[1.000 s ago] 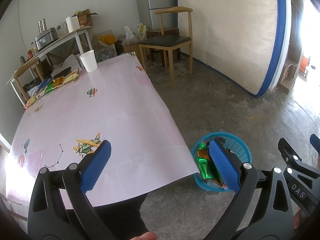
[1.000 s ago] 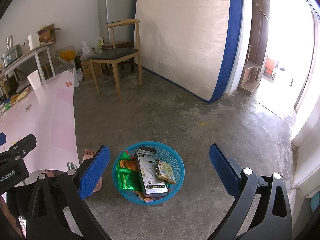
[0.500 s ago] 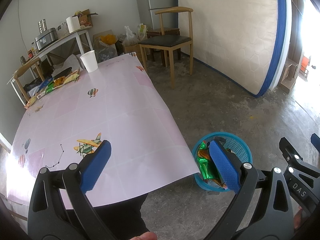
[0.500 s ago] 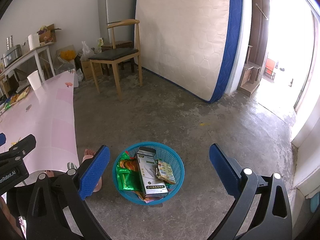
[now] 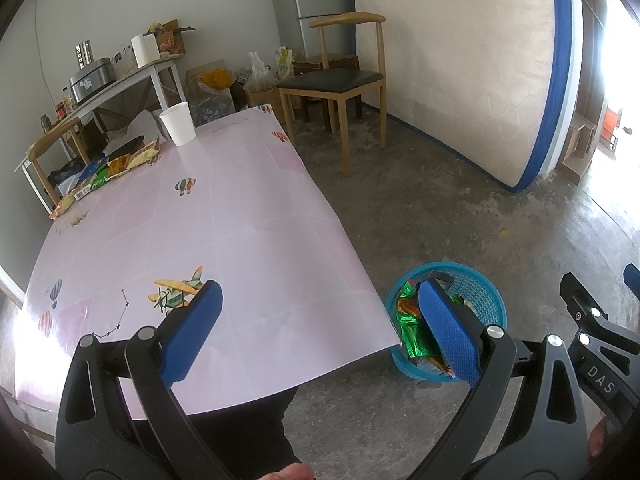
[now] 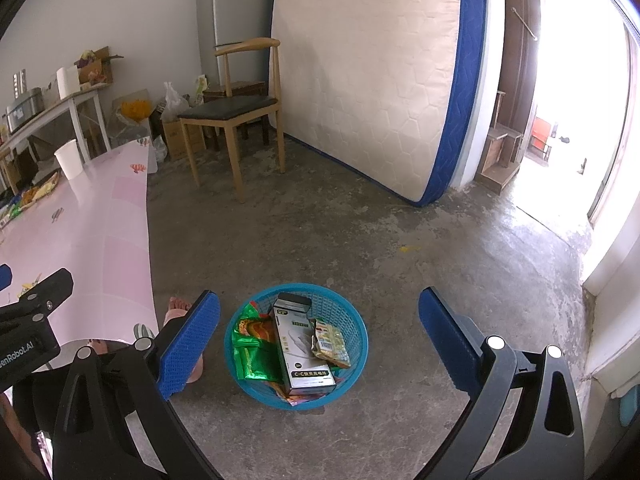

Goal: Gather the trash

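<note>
Below, basket [image 6: 348, 316] beside table [image 5: 280, 280] edge

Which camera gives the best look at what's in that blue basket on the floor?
The right wrist view: the blue basket sits unobstructed between the open right tongs, showing its box and wrappers. In the left wrist view, the basket is partly hidden behind one of the left tongs' fingers.

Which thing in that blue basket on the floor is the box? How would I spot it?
Find the pink table; just off its near corner a blue basket sits on the concrete floor. The box lies across its middle, between a green wrapper and a small yellowish packet: long, stiff, white with black ends, the only item not crinkled.
</note>
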A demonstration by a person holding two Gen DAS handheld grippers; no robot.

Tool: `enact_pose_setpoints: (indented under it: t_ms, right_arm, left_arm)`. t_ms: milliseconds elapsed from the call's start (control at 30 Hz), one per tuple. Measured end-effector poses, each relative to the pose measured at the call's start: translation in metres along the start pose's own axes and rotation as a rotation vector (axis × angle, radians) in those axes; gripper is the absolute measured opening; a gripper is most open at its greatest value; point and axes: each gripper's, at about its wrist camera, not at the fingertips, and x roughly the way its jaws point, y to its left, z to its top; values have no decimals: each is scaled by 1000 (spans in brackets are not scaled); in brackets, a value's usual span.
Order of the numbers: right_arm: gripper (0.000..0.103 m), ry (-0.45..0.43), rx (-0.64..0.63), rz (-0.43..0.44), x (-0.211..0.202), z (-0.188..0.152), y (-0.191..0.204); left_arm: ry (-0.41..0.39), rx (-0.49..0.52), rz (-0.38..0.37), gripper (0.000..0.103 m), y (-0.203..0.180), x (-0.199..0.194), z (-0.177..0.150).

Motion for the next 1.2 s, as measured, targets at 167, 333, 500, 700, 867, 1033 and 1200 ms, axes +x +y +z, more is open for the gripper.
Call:
enact_pose_setpoints:
  t_ms: [167,333,500,700,867,1033,1200]
  right_arm:
    - [97,0,-4,-1,1,0,0]
    - [97,3,-6,1,1,-1,-4]
    - [97,3,-7,-1,1,-1,-5]
    - [97,3,-7,0,1,-1,-4]
    - [97,4,-7,-1,1,0,-1]
    - [97,3,-8,0,1,0,-1]
    - [97,3,-7,0,1,1,-1]
  left_arm:
    - [0,0,1,95,-1,0,1]
    - [1,0,0,95,-2,0,2]
    - [1,3,0,95,-1,0,1]
    - [2,1,0,95,-1,0,1]
    - [2,4,0,95,-1,1,2]
    - [2,4,0,95,-2,1,3]
    - [2,6,1,95,-2,0,2]
